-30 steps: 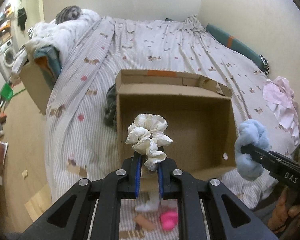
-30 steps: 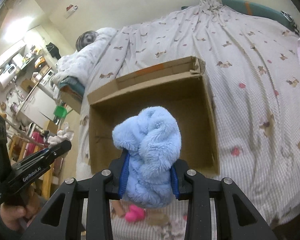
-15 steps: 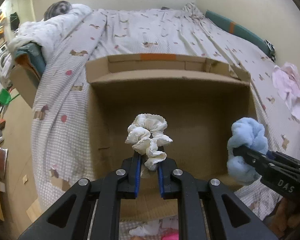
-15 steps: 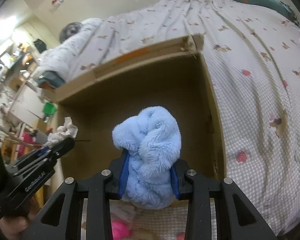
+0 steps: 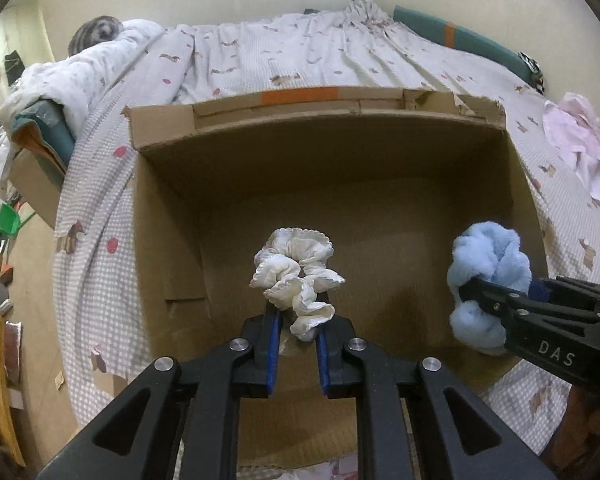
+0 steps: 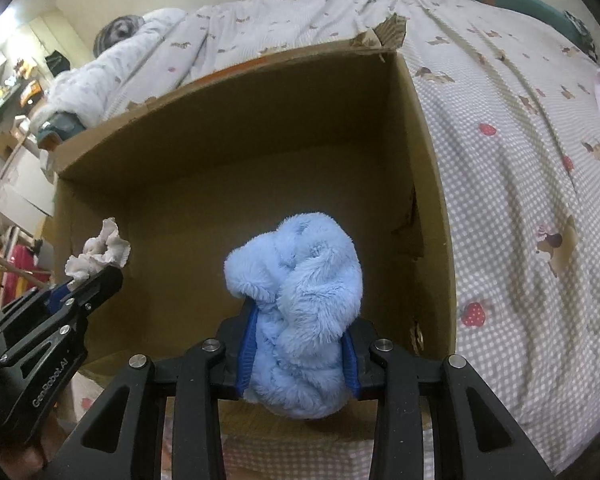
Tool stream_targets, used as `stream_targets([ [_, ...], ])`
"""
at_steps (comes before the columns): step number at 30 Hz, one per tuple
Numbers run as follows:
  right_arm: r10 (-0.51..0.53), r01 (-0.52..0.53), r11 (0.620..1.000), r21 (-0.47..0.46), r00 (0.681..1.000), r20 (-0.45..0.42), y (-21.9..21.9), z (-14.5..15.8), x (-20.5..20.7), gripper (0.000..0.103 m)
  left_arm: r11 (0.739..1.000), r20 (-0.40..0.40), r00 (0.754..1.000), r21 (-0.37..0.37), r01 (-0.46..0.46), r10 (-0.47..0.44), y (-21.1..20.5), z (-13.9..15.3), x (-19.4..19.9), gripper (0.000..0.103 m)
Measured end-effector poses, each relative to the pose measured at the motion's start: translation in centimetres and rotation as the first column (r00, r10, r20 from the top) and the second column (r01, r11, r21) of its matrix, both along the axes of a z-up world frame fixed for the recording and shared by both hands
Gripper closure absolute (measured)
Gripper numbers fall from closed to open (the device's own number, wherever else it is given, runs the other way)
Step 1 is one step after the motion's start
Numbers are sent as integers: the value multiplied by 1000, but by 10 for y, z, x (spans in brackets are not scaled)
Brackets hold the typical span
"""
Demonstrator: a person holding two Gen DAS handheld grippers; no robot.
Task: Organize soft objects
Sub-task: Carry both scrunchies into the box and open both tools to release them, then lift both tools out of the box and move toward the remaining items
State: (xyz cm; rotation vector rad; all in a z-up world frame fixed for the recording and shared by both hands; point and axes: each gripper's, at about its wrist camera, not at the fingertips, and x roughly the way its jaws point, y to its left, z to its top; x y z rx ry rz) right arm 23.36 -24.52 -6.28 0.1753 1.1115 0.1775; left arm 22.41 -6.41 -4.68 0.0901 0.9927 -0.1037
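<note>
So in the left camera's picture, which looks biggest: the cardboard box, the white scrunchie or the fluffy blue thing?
1. Cardboard box, by far the largest.
2. Fluffy blue thing and white scrunchie look about alike; blue seems slightly larger, but nearness to the camera makes that unsure.

Black grippers (image 5: 296, 332), blue pads (image 5: 274, 344), silver screws

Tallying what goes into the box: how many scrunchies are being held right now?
2. The white scrunchie sits in the left claw; the blue fluffy scrunchie in the right claw, both over the cardboard box. Others may be hidden.
</note>
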Motion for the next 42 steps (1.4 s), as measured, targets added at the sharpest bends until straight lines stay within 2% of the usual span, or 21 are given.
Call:
stream_targets([
  [2,-9,9,1000,2,1000,-16,0,-4,2,65,999,-14,1000,49,-18,19,-1,-6,1,89],
  [6,-15,16,1000,9,1000,-25,-3,-7,6,64,999,-74,996,-3,-48,47,8,-14,6,89],
  [10,-17,18,999,31,999,-27,-4,-8,8,62,997,-85,994,-18,-69,67,12,-15,8,89],
  [12,-15,16,999,38,1000,-26,-4,-8,9,60,997,-87,994,-30,-70,67,12,-14,7,81],
  [16,-13,14,999,50,1000,-17,-1,-6,10,55,998,-78,995,-20,-63,61,9,-12,5,70],
  [18,-14,14,999,47,1000,-1,-1,-4,8,52,998,-71,996,-25,-55,53,7,-10,5,44],
  [20,-22,22,999,46,1000,9,-4,-2,8,50,998,-66,997,-34,-51,49,7,-7,4,38],
  [22,-39,38,997,74,999,7,-11,0,8,50,998,-73,997,-40,-42,39,6,-6,4,28],
  [24,-45,42,994,105,999,23,-15,4,7,41,998,-68,997,-43,-38,35,3,-4,3,21],
  [26,-50,42,993,112,996,68,-14,13,5,25,999,-58,998,-39,-29,27,0,-1,2,17],
  [27,-53,43,992,115,995,89,-15,17,3,21,999,-51,999,-33,-22,20,-1,1,2,15],
  [29,-62,48,992,119,991,122,-15,24,2,5,1000,-28,1000,-15,-10,9,-4,5,0,15],
  [30,-70,54,991,124,989,133,-16,26,1,3,1000,-13,1000,-11,-3,3,-6,8,-2,15],
  [34,-101,81,983,166,989,113,-23,25,5,2,1000,16,1000,-15,-2,2,-10,16,-6,15],
  [39,-117,110,970,216,993,20,-32,11,-2,2,1000,16,1000,-23,-20,20,-3,19,-19,15],
  [42,-111,105,978,180,993,27,-29,13,-8,2,998,5,999,-49,-48,49,5,24,-26,15],
])
